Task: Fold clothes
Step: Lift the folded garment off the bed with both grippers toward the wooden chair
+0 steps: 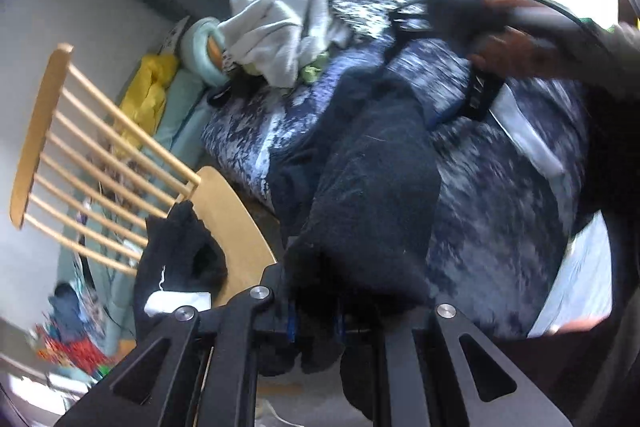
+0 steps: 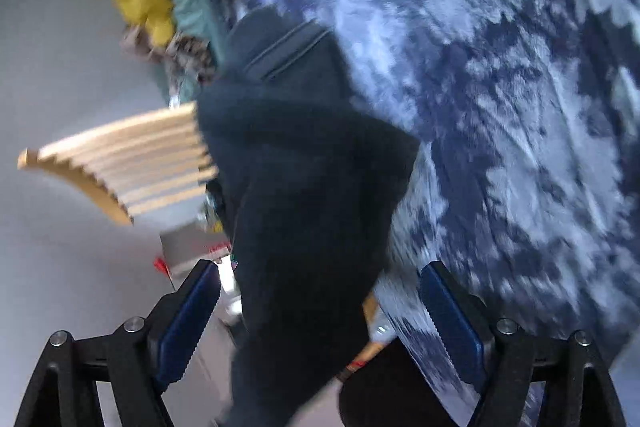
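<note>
A dark navy garment (image 1: 372,187) hangs over the edge of a bed with a blue and white patterned blanket (image 1: 500,211). My left gripper (image 1: 316,323) is shut on the garment's lower edge. In the right wrist view the same garment (image 2: 304,195) hangs between the wide-apart blue pads (image 2: 188,319) of my right gripper (image 2: 320,323), which is open. The right gripper also shows blurred in the left wrist view (image 1: 480,99), held by a hand above the blanket.
A wooden chair (image 1: 228,211) stands left of the bed with a black garment (image 1: 176,267) on its seat. A pile of grey clothes (image 1: 280,31) and a yellow cloth (image 1: 148,91) lie at the bed's far end. Clutter covers the floor (image 1: 68,343).
</note>
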`<action>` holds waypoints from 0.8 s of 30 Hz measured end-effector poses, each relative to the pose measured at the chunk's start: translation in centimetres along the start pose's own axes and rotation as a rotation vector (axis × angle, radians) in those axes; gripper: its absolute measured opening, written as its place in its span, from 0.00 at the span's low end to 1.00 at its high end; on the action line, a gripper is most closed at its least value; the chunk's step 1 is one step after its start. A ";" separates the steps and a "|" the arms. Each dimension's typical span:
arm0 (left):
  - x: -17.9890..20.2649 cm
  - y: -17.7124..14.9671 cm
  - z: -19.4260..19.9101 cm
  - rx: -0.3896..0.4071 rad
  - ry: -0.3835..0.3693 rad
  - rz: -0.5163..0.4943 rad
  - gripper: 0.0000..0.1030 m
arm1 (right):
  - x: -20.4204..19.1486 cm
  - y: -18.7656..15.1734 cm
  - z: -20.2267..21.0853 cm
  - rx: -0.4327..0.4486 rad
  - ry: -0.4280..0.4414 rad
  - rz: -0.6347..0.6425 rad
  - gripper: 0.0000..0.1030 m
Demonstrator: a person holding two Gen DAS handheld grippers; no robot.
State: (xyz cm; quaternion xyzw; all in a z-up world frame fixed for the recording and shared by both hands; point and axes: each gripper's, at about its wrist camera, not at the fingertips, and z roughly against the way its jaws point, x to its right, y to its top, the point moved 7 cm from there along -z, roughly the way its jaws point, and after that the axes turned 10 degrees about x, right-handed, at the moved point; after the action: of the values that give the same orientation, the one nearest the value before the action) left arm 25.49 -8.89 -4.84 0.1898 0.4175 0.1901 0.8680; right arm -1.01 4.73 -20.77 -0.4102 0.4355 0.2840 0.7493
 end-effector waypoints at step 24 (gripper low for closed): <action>-18.1 -5.5 6.3 0.183 -0.111 0.771 0.14 | -23.0 -8.5 -1.5 0.101 -0.053 0.543 0.09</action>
State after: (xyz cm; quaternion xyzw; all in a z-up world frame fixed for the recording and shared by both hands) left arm 20.96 -23.48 7.92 0.4189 0.2833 0.4535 0.7339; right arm -5.57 -2.40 2.33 -0.2328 0.5233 0.4630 0.6765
